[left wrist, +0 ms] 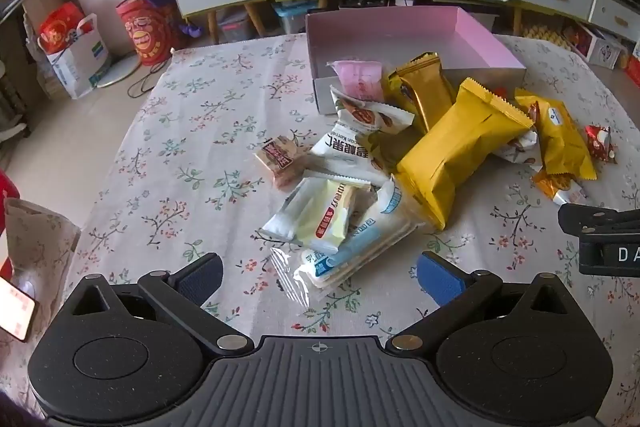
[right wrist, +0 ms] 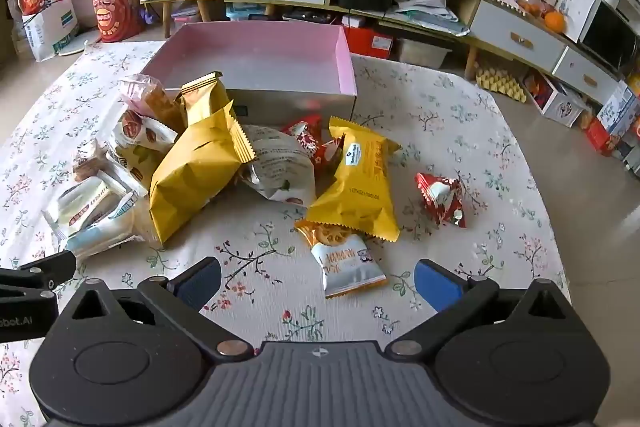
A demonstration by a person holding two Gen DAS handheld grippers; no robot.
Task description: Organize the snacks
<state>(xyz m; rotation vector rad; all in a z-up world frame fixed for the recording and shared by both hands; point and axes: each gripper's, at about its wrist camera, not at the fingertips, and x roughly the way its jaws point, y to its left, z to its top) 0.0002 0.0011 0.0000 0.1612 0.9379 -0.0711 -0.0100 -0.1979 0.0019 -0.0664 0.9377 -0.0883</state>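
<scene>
Snack packets (left wrist: 456, 155) lie at mixed angles before pink box (left wrist: 404, 39).

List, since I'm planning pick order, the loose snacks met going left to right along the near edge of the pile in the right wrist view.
White-and-blue plastic packet → silver-and-orange biscuit packet → red foil triangular candy.

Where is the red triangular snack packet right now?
In the right wrist view the red triangular packet lies alone on the floral tablecloth, right of the yellow packet, away from the main pile.
</scene>
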